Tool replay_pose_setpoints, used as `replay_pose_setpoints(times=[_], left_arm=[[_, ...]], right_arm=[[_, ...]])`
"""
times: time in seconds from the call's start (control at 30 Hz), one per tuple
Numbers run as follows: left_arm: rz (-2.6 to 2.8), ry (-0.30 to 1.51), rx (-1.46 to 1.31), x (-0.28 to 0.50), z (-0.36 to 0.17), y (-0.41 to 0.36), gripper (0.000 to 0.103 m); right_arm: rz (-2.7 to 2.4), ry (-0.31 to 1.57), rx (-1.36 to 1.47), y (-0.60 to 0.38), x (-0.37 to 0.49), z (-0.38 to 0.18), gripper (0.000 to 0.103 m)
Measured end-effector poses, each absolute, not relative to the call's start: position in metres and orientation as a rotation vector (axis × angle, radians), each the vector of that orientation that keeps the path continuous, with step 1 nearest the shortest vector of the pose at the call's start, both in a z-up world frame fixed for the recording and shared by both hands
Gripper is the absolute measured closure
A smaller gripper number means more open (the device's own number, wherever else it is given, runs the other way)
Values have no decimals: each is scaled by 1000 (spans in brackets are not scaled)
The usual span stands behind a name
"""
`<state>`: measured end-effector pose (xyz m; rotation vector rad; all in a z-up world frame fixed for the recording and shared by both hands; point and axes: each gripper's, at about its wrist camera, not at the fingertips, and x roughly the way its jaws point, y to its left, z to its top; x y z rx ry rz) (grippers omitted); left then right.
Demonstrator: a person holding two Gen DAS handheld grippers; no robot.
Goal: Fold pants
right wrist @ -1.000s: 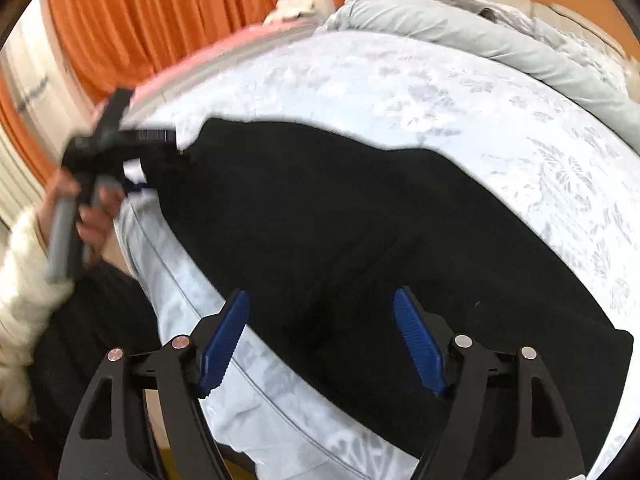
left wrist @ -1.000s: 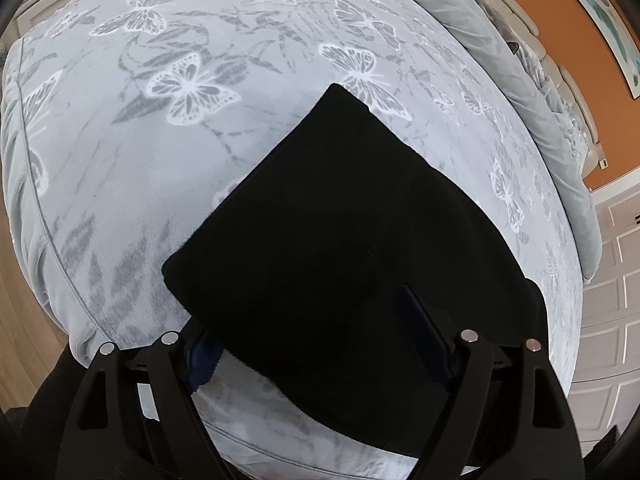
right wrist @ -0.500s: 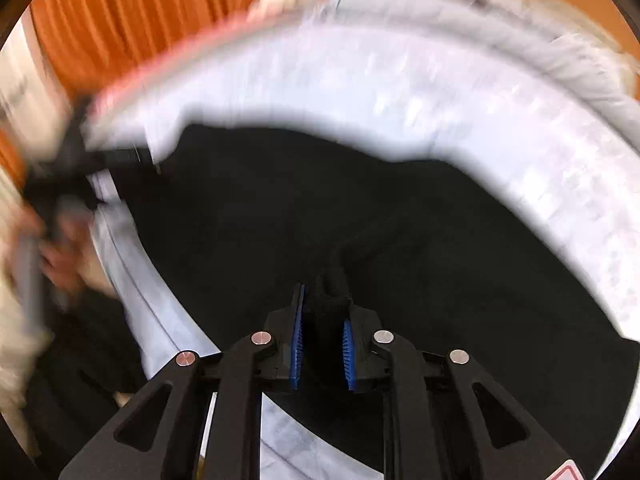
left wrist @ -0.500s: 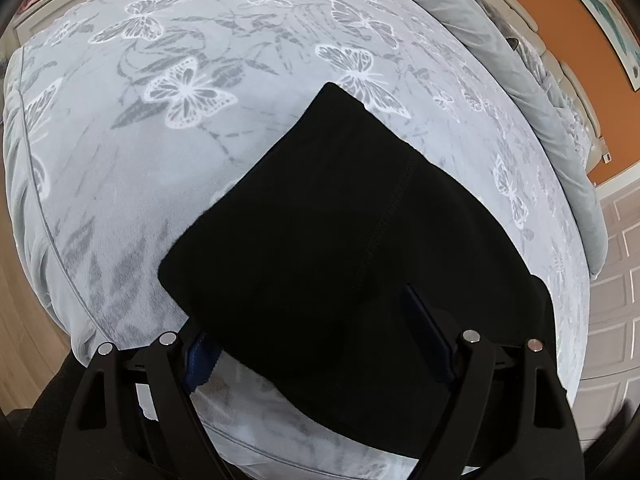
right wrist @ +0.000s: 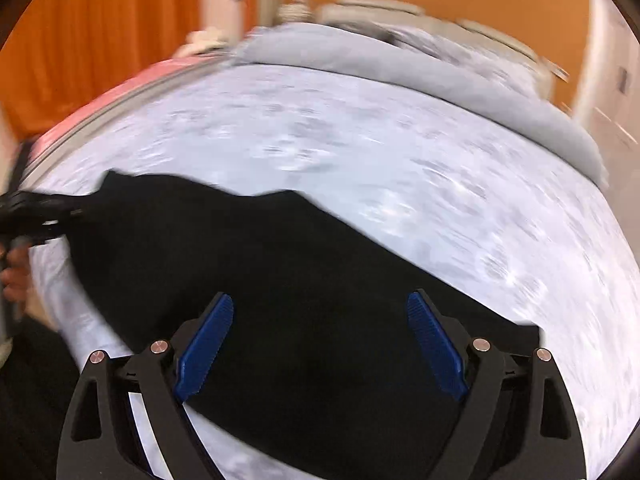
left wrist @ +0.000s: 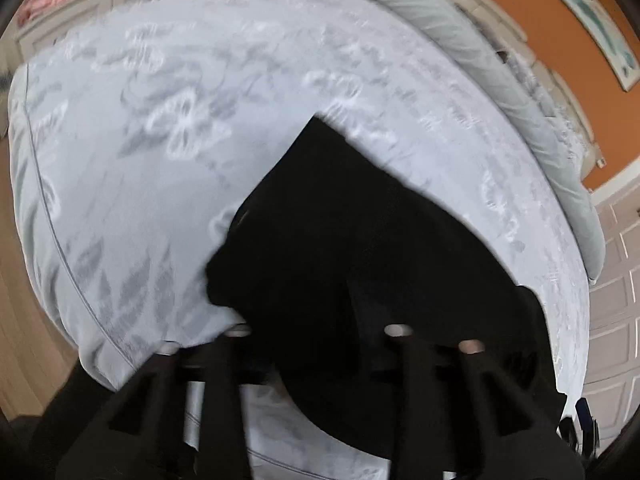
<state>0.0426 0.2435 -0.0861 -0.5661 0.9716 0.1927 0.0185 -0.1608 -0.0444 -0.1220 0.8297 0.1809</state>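
Note:
Black pants [left wrist: 360,220] lie folded across a pale blue butterfly-print bed [left wrist: 160,160]. My left gripper [left wrist: 316,320] sits at their near end. Its jaws are closing with bunched black cloth between them, and the cloth hides the pads. The right wrist view shows the same pants [right wrist: 280,260] as a long dark band, with the left gripper [right wrist: 36,212] at their far left end in a person's hand [right wrist: 16,276]. My right gripper [right wrist: 320,300] hovers over the near edge. Its jaws are opening, the blue pads [right wrist: 436,348] are bare, and nothing is gripped.
A grey rolled duvet [left wrist: 480,80] runs along the head of the bed. Orange curtains [right wrist: 100,40] hang behind, and a framed picture [left wrist: 592,20] is on the orange wall. White panelled doors [left wrist: 616,280] stand to the right. Wooden floor [left wrist: 16,280] shows at the left.
The left jaws came together on the near edge of the pants, which bunched up. The right gripper pinched the cloth half a second ago, then let go, spread wide and drew back.

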Motion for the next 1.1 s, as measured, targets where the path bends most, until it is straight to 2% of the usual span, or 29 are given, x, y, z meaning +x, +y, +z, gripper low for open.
replay_pose_setpoints(times=[0.03,0.13,0.3,0.4,0.5,0.53,0.63,0.7,0.73,0.8,0.83,0.87,0.97,1.1], left_arm=[[184,944,-535,42,-78,237,83],[153,855,-407,36,-46,205,87],[-59,719,-264,16,18,106,89],[-191,724,-158,4,26,28,88],[-321,773,-33,-6,1,-50,84],[-352,806,3,-7,-13,-70,79],[-358,986,138,-7,-72,-120,78],[-322,933,185,-20,-79,-126,77],[-317,878,209,-28,-72,-124,75],[-369,852,180,-35,-56,-111,62],[-416,851,120,-36,-46,-99,25],[-439,835,66,-40,-38,-88,6],[-443,737,-87,-53,-9,-57,5],[-419,757,-170,-43,5,-29,5]], right_arm=[[141,837,-91,-175,22,-44,17],[65,849,40,-221,27,-38,17],[-23,827,309,-292,28,-28,17],[-89,802,411,-330,18,-27,16],[-139,802,472,-357,8,-28,16],[-152,810,485,-364,6,-31,16],[-168,842,491,-377,1,-38,16],[-144,863,472,-378,-1,-41,16],[-131,869,458,-376,-1,-42,16],[-82,878,416,-366,-4,-44,16],[-45,887,395,-359,-4,-45,16],[-3,898,383,-351,-3,-47,16],[110,934,359,-324,1,-53,16],[214,974,344,-291,10,-60,16]])
